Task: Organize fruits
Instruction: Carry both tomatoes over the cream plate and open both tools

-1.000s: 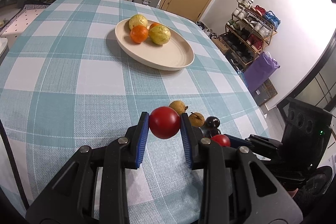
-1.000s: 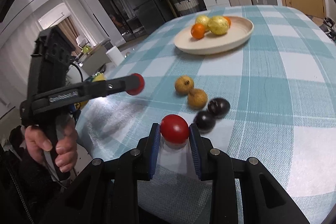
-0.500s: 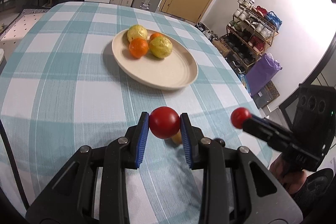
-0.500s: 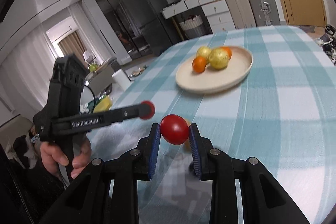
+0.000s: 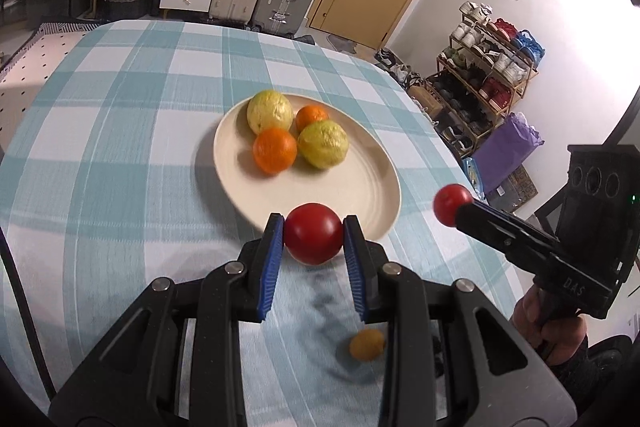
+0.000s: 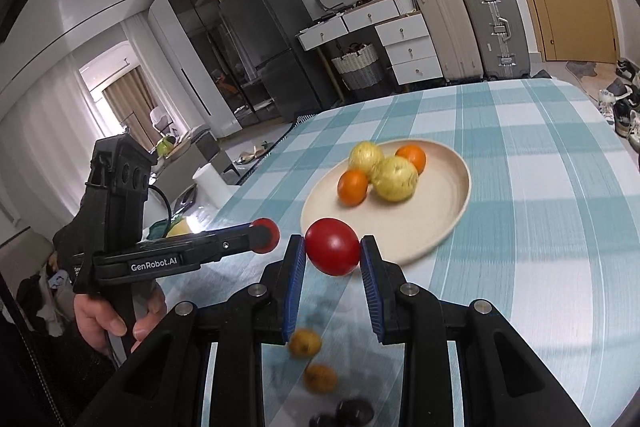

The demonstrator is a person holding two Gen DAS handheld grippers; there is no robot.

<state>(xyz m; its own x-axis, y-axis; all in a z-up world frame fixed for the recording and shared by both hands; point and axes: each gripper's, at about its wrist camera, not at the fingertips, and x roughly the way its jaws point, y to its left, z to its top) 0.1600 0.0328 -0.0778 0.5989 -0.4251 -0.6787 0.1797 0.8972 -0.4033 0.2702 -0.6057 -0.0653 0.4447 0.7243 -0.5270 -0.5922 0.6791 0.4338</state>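
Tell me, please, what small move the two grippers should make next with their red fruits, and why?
Probably carry both on over the round cream plate and lower. The left gripper and right gripper each clamp a round red fruit near its front rim, and that half is bare.

"GenRobot.AI" on the left gripper (white letters, black arm)

The worktop is covered with a matt woven checked cloth. The plate looks smooth, with a soft sheen. The red fruit has glossy skin. The yellow fruits look rough and dimpled.
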